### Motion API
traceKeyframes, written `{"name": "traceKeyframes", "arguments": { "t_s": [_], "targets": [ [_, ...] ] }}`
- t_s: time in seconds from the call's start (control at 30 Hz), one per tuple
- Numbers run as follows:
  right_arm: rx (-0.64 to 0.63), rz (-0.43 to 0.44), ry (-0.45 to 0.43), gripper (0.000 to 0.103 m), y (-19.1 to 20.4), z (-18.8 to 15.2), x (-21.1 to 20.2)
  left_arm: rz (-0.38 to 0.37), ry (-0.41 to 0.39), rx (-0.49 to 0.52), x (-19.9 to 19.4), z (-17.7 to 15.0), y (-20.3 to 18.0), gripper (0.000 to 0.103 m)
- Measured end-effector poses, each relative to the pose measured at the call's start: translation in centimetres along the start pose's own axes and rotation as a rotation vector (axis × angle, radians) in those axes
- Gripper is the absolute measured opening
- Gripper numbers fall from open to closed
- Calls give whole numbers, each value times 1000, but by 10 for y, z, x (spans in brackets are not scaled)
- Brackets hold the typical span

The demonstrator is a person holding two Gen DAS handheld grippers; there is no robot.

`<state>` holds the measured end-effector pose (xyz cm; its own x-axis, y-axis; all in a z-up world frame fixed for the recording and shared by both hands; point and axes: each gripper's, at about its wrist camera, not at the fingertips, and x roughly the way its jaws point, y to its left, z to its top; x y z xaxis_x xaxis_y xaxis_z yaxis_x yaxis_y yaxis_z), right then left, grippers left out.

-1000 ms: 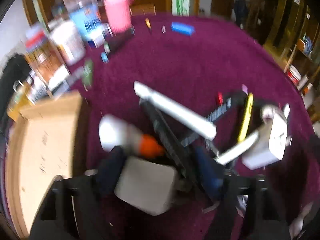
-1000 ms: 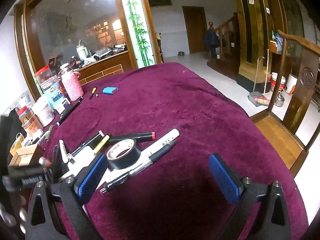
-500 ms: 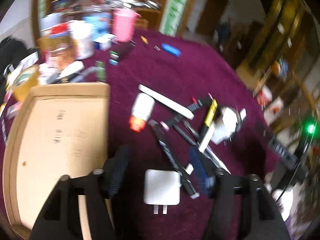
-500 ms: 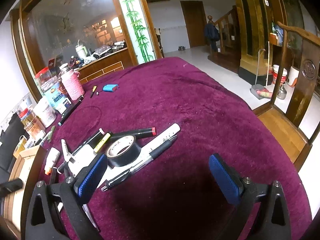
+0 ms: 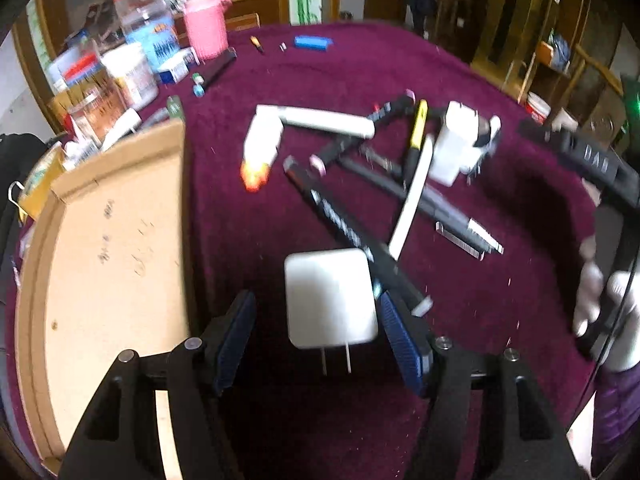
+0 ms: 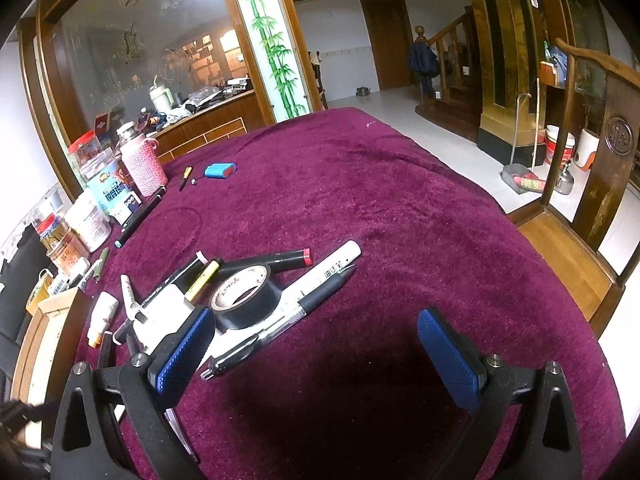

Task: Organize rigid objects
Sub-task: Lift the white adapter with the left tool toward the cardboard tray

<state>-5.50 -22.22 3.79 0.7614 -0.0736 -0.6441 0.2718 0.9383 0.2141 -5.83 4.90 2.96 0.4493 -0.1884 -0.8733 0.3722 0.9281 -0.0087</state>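
Observation:
A white plug charger lies on the purple cloth, prongs toward the camera, between the fingers of my left gripper. The jaws stand open: a gap shows at the left pad, and the right pad sits close to the charger's edge. Just beyond lies a pile with a black marker, a white bottle with an orange cap and a second white charger. My right gripper hangs open and empty over bare cloth, right of a black tape roll and a black pen.
A shallow cardboard box lies left of the left gripper. Jars and a pink-covered flask line the table's far left edge, beside a blue object. A white-gloved hand shows at right. A wooden chair stands past the table's right edge.
The left view has drawn back from the pile, and more of the cardboard box now shows. The charger stays between the left fingers. The right gripper has not moved.

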Motion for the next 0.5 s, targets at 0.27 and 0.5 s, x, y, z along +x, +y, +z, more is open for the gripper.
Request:
{"name": "traceKeyframes", "arguments": {
  "t_s": [0.27, 0.5],
  "targets": [
    [0, 1, 1, 102, 0, 0, 0, -14, 24, -4, 19, 8, 0, 62],
    [-2, -9, 14, 102, 0, -3, 3, 16, -42, 39, 17, 5, -12, 45]
  ]
}}
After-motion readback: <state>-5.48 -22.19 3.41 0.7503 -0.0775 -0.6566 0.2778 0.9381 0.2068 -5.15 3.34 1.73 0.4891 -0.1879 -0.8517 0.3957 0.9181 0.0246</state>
